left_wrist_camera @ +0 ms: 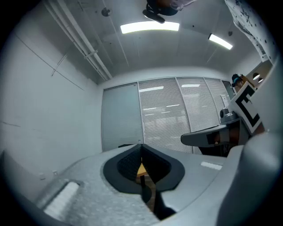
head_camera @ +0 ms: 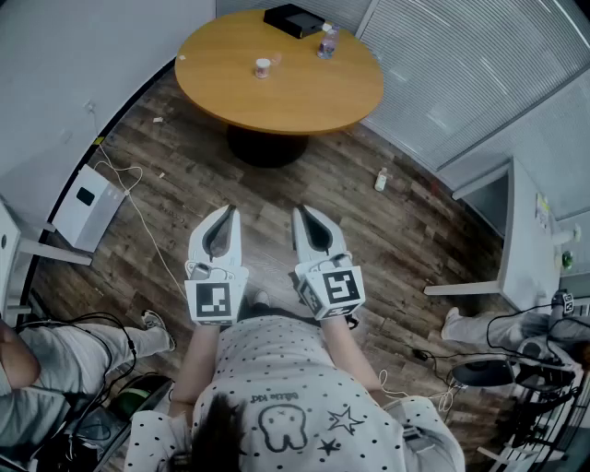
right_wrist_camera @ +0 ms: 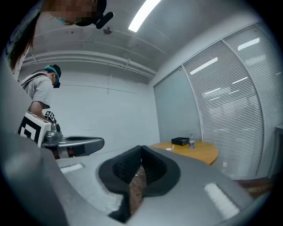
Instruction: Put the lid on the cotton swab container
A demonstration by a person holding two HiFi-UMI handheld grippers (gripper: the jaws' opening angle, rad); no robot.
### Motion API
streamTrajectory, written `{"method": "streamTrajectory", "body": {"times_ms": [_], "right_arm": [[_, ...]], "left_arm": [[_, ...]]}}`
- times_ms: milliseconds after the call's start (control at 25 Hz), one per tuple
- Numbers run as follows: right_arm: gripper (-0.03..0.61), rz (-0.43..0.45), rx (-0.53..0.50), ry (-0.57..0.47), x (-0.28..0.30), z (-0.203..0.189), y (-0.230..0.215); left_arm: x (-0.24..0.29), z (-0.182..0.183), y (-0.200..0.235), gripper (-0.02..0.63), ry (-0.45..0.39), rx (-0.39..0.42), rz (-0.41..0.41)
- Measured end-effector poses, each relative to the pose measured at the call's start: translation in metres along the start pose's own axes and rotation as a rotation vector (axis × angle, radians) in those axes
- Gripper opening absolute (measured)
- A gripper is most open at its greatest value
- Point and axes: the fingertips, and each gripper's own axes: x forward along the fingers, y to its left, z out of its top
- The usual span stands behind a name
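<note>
The cotton swab container (head_camera: pixel 263 67) is a small white tub standing on the round wooden table (head_camera: pixel 304 101), far ahead of me; a small pale object, perhaps its lid (head_camera: pixel 276 57), lies just beside it. Both grippers hover side by side over the wooden floor, well short of the table. My left gripper (head_camera: pixel 228 211) is shut and empty, and its pads meet in the left gripper view (left_wrist_camera: pixel 140 149). My right gripper (head_camera: pixel 301 213) is shut and empty as well (right_wrist_camera: pixel 140 151). The right gripper view shows the table (right_wrist_camera: pixel 199 153) in the distance, with the container (right_wrist_camera: pixel 169 149) tiny on it.
A black box (head_camera: pixel 293 19) and a small bottle (head_camera: pixel 327 41) stand at the table's far edge. A white unit (head_camera: pixel 88 205) with a trailing cable sits on the floor at left. A desk (head_camera: pixel 530 240) is at right, and a seated person (head_camera: pixel 64 346) at lower left.
</note>
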Motion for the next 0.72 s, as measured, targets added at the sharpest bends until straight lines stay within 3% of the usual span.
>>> {"method": "streamTrajectory", "body": {"times_ms": [120, 720], "right_arm": [[0.003, 0.004, -0.003, -0.001, 0.001, 0.002, 0.000], [0.003, -0.007, -0.015, -0.016, -0.010, 0.007, 0.002]], "left_arm": [[0.002, 0.006, -0.001, 0.011, -0.006, -0.029, 0.001], [-0.007, 0.010, -0.003, 0.011, -0.016, -0.028, 0.003]]}}
